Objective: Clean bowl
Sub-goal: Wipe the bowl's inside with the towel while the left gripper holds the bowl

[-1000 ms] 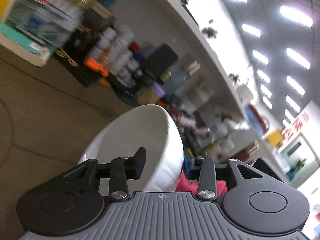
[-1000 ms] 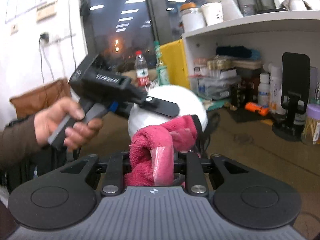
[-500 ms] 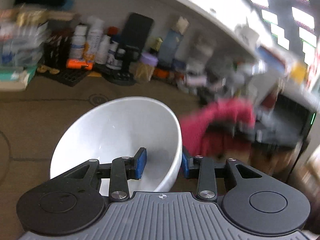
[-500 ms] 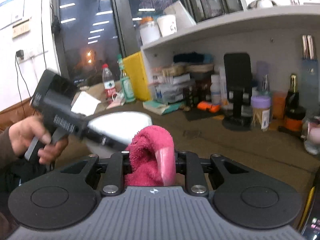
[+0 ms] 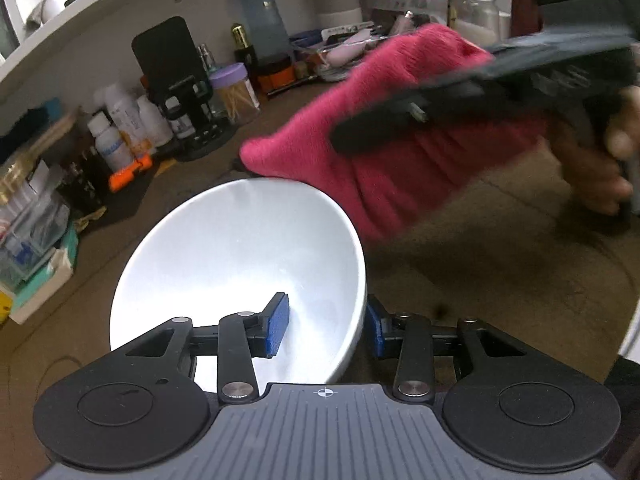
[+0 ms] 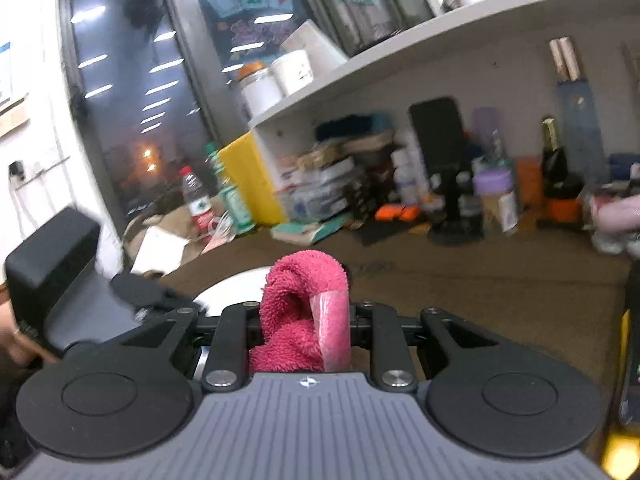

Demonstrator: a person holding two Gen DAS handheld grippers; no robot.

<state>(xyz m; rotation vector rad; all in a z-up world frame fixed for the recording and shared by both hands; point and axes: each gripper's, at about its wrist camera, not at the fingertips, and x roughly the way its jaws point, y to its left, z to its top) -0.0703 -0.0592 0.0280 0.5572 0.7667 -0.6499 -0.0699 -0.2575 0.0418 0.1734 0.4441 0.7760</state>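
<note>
A white bowl (image 5: 240, 248) sits tilted with its hollow towards the left wrist camera. Its near wall stands between the blue pads of my left gripper (image 5: 326, 326), one pad inside and one outside, and the jaws are opening. My right gripper (image 6: 304, 320) is shut on a folded pink cloth (image 6: 296, 296). In the left wrist view that cloth (image 5: 384, 152) hangs from the right gripper (image 5: 348, 136) and touches the bowl's far rim. A hand (image 5: 616, 160) holds that gripper. Only a sliver of the bowl (image 6: 232, 288) shows in the right wrist view.
A brown tabletop (image 5: 480, 264) lies under the bowl. Along the back wall stand bottles (image 5: 116, 136), a black phone stand (image 5: 176, 80), a purple-lidded jar (image 5: 234, 92) and boxes (image 5: 32, 240). A white shelf (image 6: 440, 48) with jars runs above.
The left gripper has rolled, so the bowl now shows its hollow instead of its outer side. The cloth in the right gripper has come over to the bowl's far rim.
</note>
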